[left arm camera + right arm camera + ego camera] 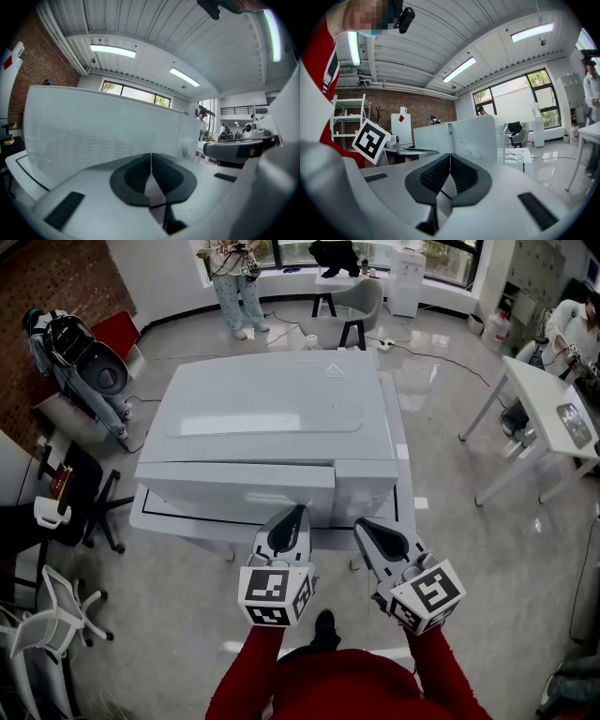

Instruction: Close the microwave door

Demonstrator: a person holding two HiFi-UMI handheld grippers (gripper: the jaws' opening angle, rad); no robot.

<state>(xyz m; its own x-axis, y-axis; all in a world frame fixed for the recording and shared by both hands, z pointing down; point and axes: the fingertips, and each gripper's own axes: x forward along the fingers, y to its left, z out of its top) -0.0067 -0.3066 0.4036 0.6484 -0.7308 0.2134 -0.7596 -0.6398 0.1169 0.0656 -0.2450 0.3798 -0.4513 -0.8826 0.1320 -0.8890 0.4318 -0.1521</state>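
Observation:
A white microwave [272,418] stands on a low white table [155,514], its front towards me. Its door [234,491] lies almost against the body, slightly proud of the control panel [366,486]; whether it is latched I cannot tell. My left gripper [298,514] is shut and empty, its tips just before the door's lower right corner. In the left gripper view, the door's dotted window [93,136] fills the space close ahead of the shut left gripper [151,157]. My right gripper [367,526] is shut and empty in front of the control panel. In the right gripper view, the right gripper [450,157] points at the microwave [459,136].
White and black office chairs [56,624] stand at the left by a brick wall. A white desk [544,399] stands at the right. A person [234,287] stands at the back near a chair [361,301]. Cables run across the glossy floor.

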